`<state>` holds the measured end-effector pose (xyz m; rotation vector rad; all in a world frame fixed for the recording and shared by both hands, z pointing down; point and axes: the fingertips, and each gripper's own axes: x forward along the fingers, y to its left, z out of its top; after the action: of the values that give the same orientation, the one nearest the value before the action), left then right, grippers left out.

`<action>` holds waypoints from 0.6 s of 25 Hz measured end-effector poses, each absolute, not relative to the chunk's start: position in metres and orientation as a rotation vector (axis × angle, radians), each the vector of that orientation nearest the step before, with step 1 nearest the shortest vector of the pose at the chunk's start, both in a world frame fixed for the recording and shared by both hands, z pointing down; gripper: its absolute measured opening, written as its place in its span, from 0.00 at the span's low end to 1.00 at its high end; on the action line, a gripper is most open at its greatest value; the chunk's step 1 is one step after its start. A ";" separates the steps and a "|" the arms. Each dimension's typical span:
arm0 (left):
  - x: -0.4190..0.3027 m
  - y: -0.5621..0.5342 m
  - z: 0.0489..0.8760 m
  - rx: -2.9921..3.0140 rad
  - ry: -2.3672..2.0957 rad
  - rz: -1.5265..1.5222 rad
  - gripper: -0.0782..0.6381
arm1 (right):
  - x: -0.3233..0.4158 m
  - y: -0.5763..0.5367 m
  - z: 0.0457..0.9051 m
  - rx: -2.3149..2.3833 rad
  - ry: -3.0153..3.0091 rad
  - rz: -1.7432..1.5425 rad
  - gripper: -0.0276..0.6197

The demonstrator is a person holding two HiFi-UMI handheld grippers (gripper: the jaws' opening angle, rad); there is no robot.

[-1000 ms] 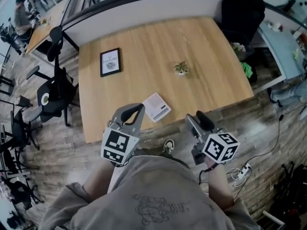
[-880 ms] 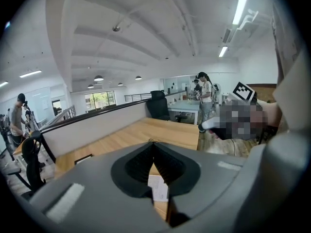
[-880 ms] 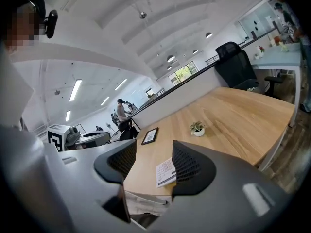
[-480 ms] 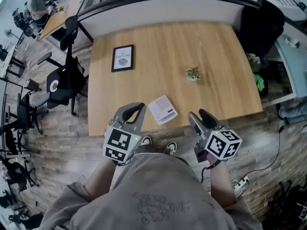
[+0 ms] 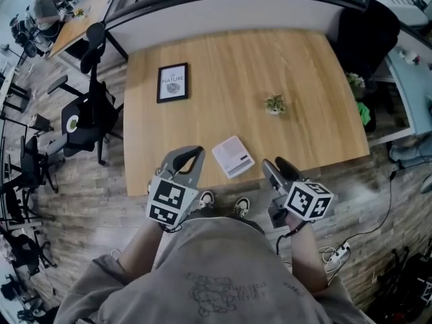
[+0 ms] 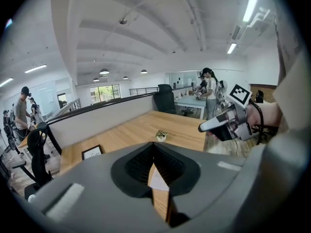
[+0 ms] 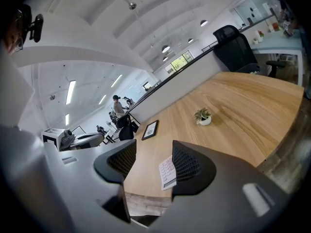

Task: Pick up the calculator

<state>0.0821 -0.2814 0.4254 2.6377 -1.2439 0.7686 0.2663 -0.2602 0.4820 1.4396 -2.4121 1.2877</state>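
Calculator (image 5: 233, 156): lay flat, keys up, on the table (image 5: 304, 79) near its front edge, turned at an angle.
Handling: judged light, rigid and thin; the smooth casing would likely slide on the wood.
Grip point: across the two long edges, clear of the keys.
Right gripper (image 5: 277, 169): jaws apart, empty, near the calculator.
Left gripper (image 5: 186, 158): jaws together, holding nothing.
Beyond: small plant (image 5: 274, 104) and picture frame (image 5: 172, 82), well apart.

Probably an open-plan office: black swivel chairs (image 5: 84, 117), a broad wooden counter (image 5: 229, 66), ceiling strip lights (image 6: 252, 4), people (image 6: 210, 89) at distant desks.
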 end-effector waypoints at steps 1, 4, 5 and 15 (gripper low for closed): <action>0.079 -0.283 0.430 2.631 -1.233 0.777 0.11 | 0.263 -0.260 0.489 1.441 -2.392 1.318 0.41; 0.073 -0.287 0.444 2.603 -1.205 0.789 0.11 | 0.254 -0.260 0.515 1.430 -2.338 1.422 0.41; 0.071 -0.289 0.449 2.593 -1.196 0.792 0.11 | 0.251 -0.260 0.524 1.425 -2.322 1.458 0.41; 0.051 -0.294 0.506 2.515 -1.102 0.861 0.11 | 0.234 -0.255 0.602 1.440 -2.110 1.604 0.41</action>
<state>0.0509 -0.2938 0.5057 2.5148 -1.1022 0.8610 0.2343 -0.2550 0.6017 1.4403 -2.1097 1.6039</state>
